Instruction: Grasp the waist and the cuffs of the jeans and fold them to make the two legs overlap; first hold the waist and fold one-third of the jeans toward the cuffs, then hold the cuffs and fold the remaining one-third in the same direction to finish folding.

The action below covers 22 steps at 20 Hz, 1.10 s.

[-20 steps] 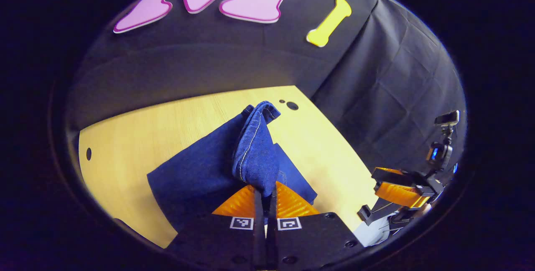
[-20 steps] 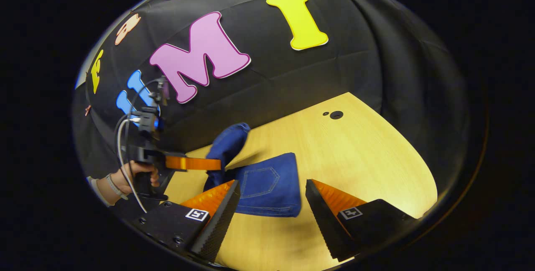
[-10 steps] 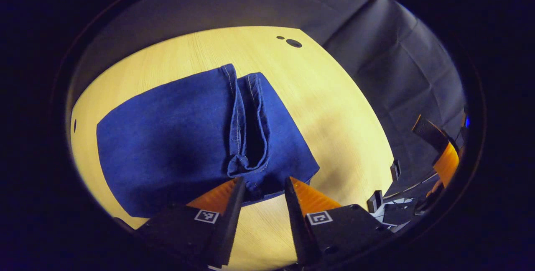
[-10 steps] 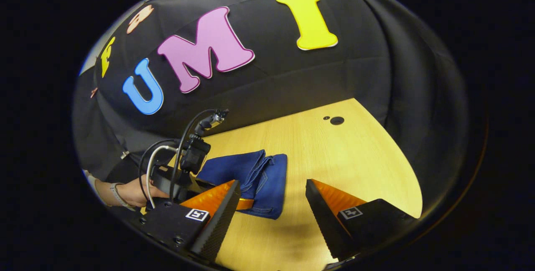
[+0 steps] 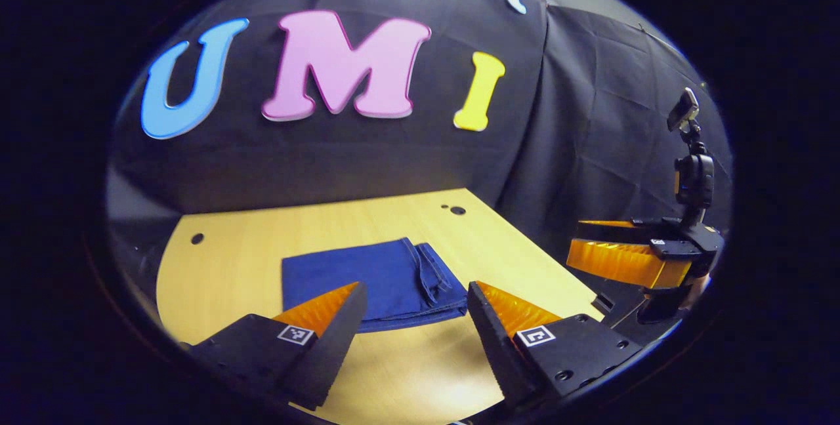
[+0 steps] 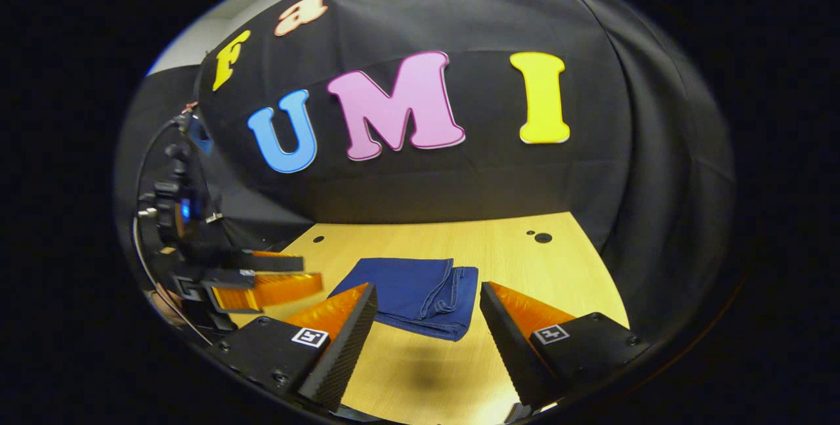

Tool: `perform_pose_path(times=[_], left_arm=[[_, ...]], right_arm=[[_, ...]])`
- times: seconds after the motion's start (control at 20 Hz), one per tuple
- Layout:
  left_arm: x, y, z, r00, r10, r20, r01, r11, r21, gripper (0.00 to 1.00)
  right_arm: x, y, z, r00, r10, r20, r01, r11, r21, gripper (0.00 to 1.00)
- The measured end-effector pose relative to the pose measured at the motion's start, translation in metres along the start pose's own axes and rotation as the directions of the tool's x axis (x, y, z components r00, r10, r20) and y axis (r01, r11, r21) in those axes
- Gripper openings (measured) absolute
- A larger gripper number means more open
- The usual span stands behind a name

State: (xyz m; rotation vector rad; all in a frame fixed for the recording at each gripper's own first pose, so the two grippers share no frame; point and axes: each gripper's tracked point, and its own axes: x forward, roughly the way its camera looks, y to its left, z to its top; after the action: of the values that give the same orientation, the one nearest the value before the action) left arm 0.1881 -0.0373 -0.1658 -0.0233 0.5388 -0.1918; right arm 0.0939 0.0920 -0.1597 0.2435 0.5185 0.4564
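The dark blue jeans (image 5: 377, 279) lie folded into a flat rectangle on the light wooden table (image 5: 230, 261), with the cuffs resting on top along the right side. My left gripper (image 5: 410, 320) hangs open above the table's near edge, back from the jeans, with nothing between its fingers. My right gripper (image 6: 426, 323) is open too, just short of the folded jeans (image 6: 413, 294), and empty. In the left gripper view the right gripper (image 5: 627, 258) floats off the table's right side. In the right gripper view the left gripper (image 6: 262, 284) sits at the left.
Black cloth walls the booth behind and to the right of the table (image 6: 558, 267). Small round holes (image 5: 457, 210) mark the table's far right corner and another hole (image 5: 197, 239) its left side. A hand (image 6: 161, 300) holds the left gripper.
The left gripper let go of the cuffs, which dropped flat onto the folded jeans, then drew back and rose. The right gripper pulled back too; both views now sit farther from the jeans.
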Motion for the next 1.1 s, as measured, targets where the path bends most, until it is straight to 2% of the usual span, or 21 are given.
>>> perform_pose_path(times=[0.15, 0.3, 0.4, 0.5, 0.6, 0.65, 0.7, 0.95, 1.1], left_arm=[[-0.085, 0.028, 0.008, 0.980, 0.144, 0.137, -0.141, 0.989, -0.034, 0.96], [-0.125, 0.020, -0.027, 0.966, 0.199, 0.162, -0.201, 0.980, -0.006, 0.96], [-0.150, 0.014, -0.024, 0.960, 0.203, 0.191, -0.214, 0.976, 0.038, 0.96], [-0.169, 0.006, -0.013, 0.953, 0.202, 0.227, -0.213, 0.977, 0.024, 0.96], [-0.182, -0.010, 0.001, 0.946, 0.168, 0.277, -0.176, 0.984, 0.004, 0.96], [-0.184, -0.011, 0.008, 0.940, 0.177, 0.291, -0.188, 0.982, 0.013, 0.96], [-0.183, -0.006, 0.013, 0.936, 0.193, 0.295, -0.213, 0.976, 0.035, 0.96], [-0.161, -0.009, 0.015, 0.949, 0.171, 0.264, -0.188, 0.981, 0.040, 0.96], [-0.153, -0.015, 0.019, 0.954, 0.149, 0.260, -0.162, 0.986, 0.028, 0.96]], right_arm=[[-0.035, 0.039, 0.018, 0.998, 0.005, 0.067, 0.002, 0.994, -0.107, 0.97], [-0.067, 0.085, 0.028, 0.991, 0.034, 0.131, -0.021, 0.995, -0.101, 0.97], [-0.078, 0.100, 0.031, 0.985, 0.035, 0.167, -0.019, 0.995, -0.095, 0.98], [-0.087, 0.109, 0.030, 0.983, 0.029, 0.182, -0.007, 0.993, -0.120, 0.98], [-0.088, 0.113, 0.029, 0.983, 0.037, 0.182, -0.010, 0.989, -0.146, 0.98], [-0.088, 0.113, 0.031, 0.983, 0.032, 0.183, -0.004, 0.988, -0.152, 0.98], [-0.089, 0.110, 0.035, 0.981, 0.028, 0.190, 0.001, 0.989, -0.151, 0.98], [-0.099, 0.095, 0.047, 0.977, -0.016, 0.215, 0.055, 0.983, -0.176, 0.98], [-0.107, 0.073, 0.052, 0.975, -0.062, 0.213, 0.102, 0.978, -0.184, 0.98]])
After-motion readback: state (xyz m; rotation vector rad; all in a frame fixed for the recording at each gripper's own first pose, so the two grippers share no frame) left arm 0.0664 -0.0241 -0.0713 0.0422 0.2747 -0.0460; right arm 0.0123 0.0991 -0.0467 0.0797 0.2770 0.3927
